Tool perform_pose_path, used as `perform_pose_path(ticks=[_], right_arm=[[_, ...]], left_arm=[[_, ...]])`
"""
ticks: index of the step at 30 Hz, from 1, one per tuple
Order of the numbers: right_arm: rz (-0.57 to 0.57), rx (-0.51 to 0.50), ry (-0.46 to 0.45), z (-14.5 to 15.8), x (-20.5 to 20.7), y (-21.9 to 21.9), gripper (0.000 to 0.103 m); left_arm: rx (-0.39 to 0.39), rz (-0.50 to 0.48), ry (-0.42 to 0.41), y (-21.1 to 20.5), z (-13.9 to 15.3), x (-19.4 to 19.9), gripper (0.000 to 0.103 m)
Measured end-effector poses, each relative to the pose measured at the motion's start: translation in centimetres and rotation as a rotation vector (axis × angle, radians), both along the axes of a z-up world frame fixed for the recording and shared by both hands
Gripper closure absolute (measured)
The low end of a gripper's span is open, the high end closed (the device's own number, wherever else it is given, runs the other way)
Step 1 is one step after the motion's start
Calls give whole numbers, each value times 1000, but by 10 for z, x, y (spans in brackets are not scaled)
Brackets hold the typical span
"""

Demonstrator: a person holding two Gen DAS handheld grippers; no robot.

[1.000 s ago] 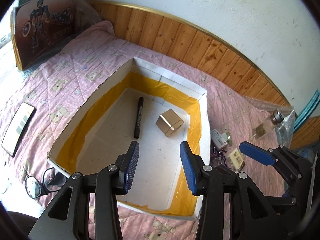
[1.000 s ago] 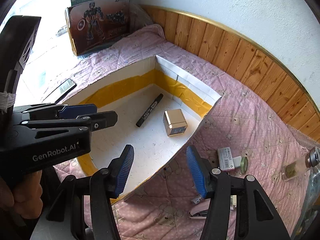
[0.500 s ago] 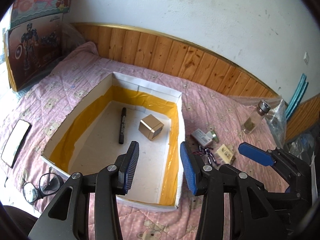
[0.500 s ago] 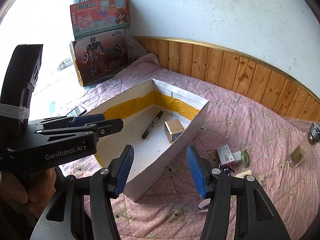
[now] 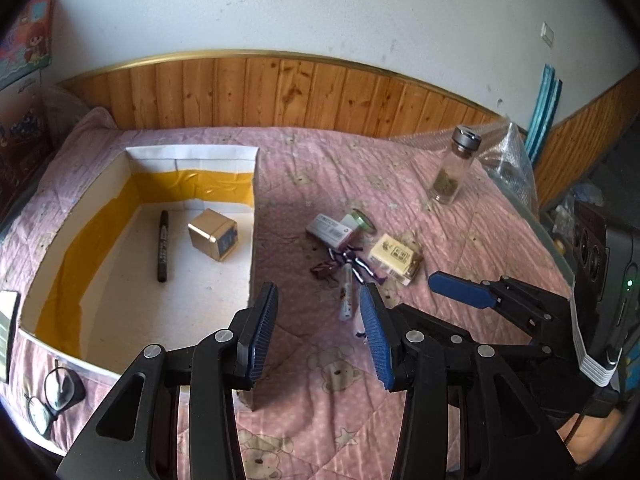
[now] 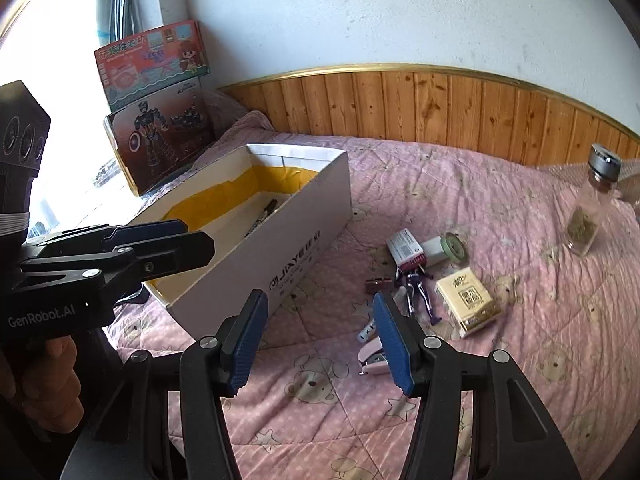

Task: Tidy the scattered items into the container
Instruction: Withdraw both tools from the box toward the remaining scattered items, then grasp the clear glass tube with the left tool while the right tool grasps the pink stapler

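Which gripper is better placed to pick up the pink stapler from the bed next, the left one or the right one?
Probably the right gripper. Its open, empty jaws hang beside the pink stapler, while the left gripper sits over by the box.

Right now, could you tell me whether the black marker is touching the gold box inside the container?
Apart. The left wrist view shows bare white floor between the black marker and the gold box.

Each tool, the left tool (image 5: 318,330) and the right tool (image 6: 318,338), is a black plastic frame with silver screws and ribbed blue pads, one side printed "GenRobot.AI" in white, with white bands around its camera block.
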State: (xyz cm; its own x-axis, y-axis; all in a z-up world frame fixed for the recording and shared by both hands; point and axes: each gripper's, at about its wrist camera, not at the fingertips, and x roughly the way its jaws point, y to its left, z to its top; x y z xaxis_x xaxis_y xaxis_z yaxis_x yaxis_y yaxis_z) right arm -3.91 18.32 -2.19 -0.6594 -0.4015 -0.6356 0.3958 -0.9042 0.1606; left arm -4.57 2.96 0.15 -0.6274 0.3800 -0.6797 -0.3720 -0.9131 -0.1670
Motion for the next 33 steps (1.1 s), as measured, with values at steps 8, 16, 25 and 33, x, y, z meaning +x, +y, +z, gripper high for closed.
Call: perform_pose_path(ticks=[8, 16, 25, 33], right_arm=[[-125, -56, -166, -54, -21, 38, 47], [-165, -144, -336, -95, -43, 52, 53], [-233, -136, -377, -118, -67, 49, 57], [-360, -16, -401, -113, -59, 85, 55]], left_arm=[[-52, -21, -96, 29, -38, -15, 58], [-119, 3, -47, 55, -56, -32, 55], [-137, -33, -57, 75, -74, -47, 55], [-159, -22, -174, 87, -108, -74, 55]])
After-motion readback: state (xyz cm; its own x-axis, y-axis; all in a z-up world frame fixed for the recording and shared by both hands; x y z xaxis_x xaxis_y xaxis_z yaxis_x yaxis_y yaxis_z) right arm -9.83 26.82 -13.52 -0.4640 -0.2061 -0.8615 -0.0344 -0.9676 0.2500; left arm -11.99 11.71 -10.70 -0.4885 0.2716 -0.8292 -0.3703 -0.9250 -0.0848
